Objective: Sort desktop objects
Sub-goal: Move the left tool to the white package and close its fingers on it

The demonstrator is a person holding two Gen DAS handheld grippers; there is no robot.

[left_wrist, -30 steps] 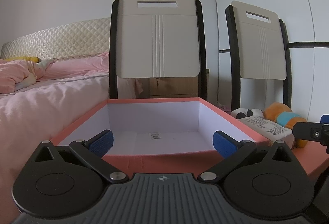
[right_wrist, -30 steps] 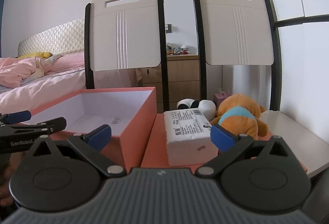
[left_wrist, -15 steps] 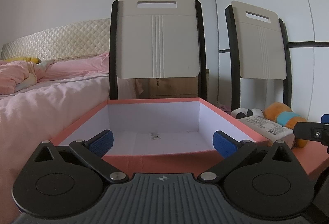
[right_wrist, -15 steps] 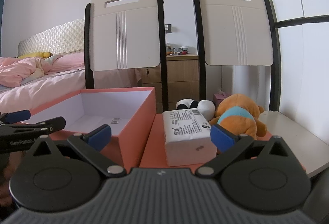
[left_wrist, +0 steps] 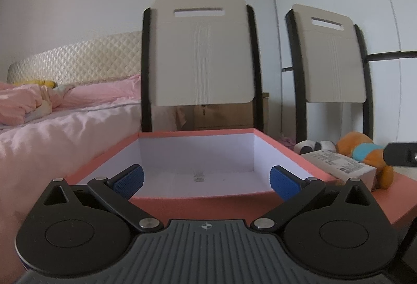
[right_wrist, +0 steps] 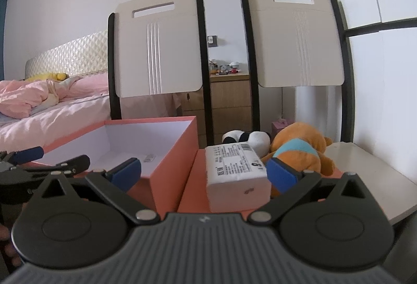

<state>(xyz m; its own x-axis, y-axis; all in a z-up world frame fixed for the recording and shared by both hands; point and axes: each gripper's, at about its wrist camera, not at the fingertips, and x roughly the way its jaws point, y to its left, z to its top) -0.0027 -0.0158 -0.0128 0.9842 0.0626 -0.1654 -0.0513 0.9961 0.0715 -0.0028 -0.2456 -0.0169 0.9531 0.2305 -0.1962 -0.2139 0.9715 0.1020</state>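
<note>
An open salmon-pink box (left_wrist: pixel 203 203) with a white inside stands in front of my left gripper (left_wrist: pixel 206 179), which is open and empty at its near wall. The box also shows in the right wrist view (right_wrist: pixel 172 158). To its right, on the flat pink lid (right_wrist: pixel 192 190), lie a white labelled packet (right_wrist: pixel 234 166), an orange plush toy with a teal band (right_wrist: pixel 299 148) and a black-and-white plush (right_wrist: pixel 245 138). My right gripper (right_wrist: pixel 203 174) is open and empty, just short of the packet. The packet (left_wrist: pixel 338 166) and orange plush (left_wrist: pixel 362 151) show in the left wrist view too.
Two white chairs (right_wrist: pixel 159 49) (right_wrist: pixel 294 36) stand behind the table. A bed with pink bedding (left_wrist: pixel 52 127) lies to the left. A wooden dresser (right_wrist: pixel 229 98) stands at the back. The pale tabletop (right_wrist: pixel 370 174) extends right of the lid.
Both grippers have shifted slightly; the left view tilted up a little. Both stay open and empty. The objects have not moved.
</note>
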